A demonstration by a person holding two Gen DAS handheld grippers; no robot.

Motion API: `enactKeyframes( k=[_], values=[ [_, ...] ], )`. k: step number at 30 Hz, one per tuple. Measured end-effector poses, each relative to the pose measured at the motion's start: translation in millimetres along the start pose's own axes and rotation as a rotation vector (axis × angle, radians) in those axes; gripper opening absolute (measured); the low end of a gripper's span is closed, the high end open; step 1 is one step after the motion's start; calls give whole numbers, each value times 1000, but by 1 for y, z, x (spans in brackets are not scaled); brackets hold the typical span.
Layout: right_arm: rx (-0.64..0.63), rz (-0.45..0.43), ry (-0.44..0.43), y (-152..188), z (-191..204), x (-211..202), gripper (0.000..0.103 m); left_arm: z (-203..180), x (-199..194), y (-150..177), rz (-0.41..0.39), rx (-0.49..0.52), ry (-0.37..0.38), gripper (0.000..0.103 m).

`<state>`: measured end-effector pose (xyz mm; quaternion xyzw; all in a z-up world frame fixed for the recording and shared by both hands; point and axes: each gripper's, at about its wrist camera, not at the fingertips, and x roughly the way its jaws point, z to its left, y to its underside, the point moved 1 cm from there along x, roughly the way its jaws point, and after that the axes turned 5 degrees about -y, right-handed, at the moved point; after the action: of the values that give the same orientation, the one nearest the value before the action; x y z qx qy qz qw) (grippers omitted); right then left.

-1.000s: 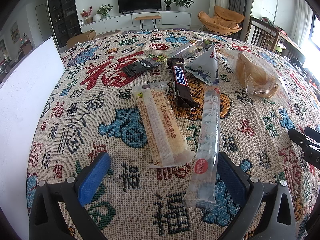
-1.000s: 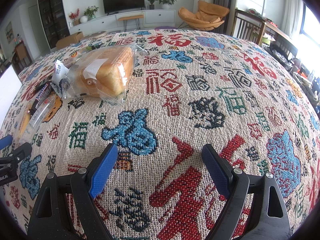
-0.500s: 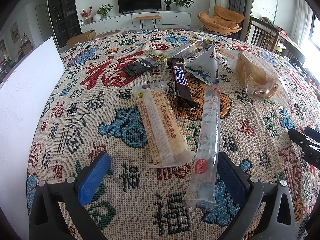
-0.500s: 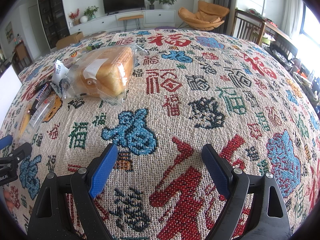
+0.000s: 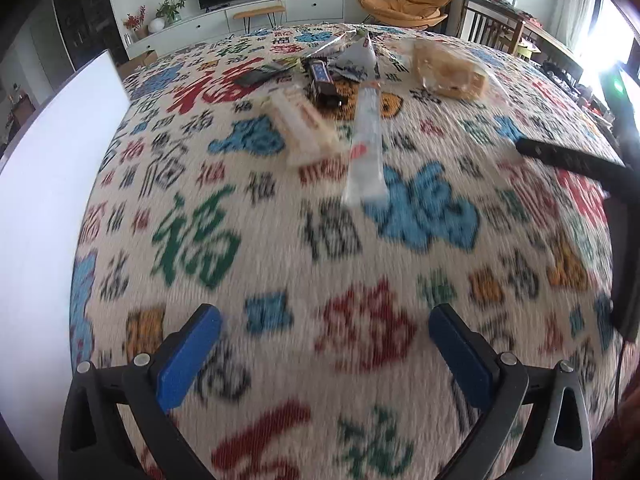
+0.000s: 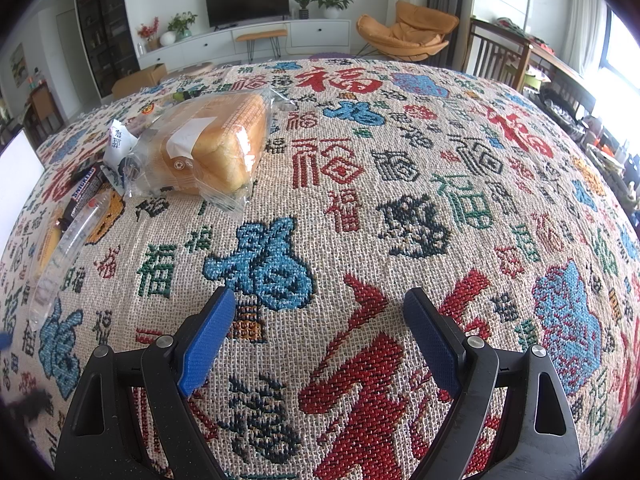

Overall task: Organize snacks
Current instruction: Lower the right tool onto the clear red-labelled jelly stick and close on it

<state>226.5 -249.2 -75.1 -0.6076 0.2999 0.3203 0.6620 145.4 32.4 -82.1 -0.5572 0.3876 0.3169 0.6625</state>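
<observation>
Both my left gripper (image 5: 324,350) and right gripper (image 6: 318,334) gape wide and empty over the tablecloth (image 6: 440,184) — nothing sorted yet (snacks clustered ahead) — so next I reach the long clear packet (image 5: 366,148).

A bagged loaf of bread (image 6: 208,148) lies on its side, well apart from the other snacks to its left. There a chocolate bar (image 5: 322,80), a long clear packet (image 5: 366,140) and a beige wafer pack (image 5: 302,124) lie flat, close together, with a dark flat packet (image 5: 262,74) and a silver pouch (image 5: 358,60) behind them.
</observation>
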Motion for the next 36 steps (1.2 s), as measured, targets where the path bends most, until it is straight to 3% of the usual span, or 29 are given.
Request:
enactKeyframes(
  k=[4, 21, 23, 25, 26, 27, 30, 32, 33, 34, 35, 36],
  values=[
    [0, 0, 0, 0, 0, 0, 88, 1, -10, 20, -31, -32, -20, 103],
    [5, 3, -4, 0, 1, -1, 90, 1, -18, 37, -110, -48, -25, 103],
    [66, 81, 2, -10, 7, 2, 89, 0, -18, 38, -112, -52, -27, 103],
    [154, 131, -166, -22, 22, -4, 89, 0, -18, 38, -112, -55, -31, 103],
    [190, 140, -282, -29, 39, -9, 88, 0, -18, 38, -112, -55, -32, 103],
    [182, 152, -341, -37, 63, -14, 88, 0, -18, 38, -112, -55, -32, 103],
    [2, 223, -380, -50, 137, -9, 85, 0, -18, 38, -112, -55, -31, 103],
    [-145, 286, -321, -52, 184, 10, 85, 0, -19, 38, -113, -56, -32, 103],
    [-156, 302, -289, -52, 191, 17, 84, 0, -19, 38, -114, -56, -33, 103],
    [-139, 317, -260, -52, 195, 25, 73, 0, -19, 39, -115, -57, -34, 103],
    [-105, 329, -253, -52, 195, 32, 53, 0, -19, 39, -117, -58, -34, 103],
    [-91, 314, -242, -54, 194, 32, 49, -1, -20, 39, -117, -58, -35, 103]
  ],
)
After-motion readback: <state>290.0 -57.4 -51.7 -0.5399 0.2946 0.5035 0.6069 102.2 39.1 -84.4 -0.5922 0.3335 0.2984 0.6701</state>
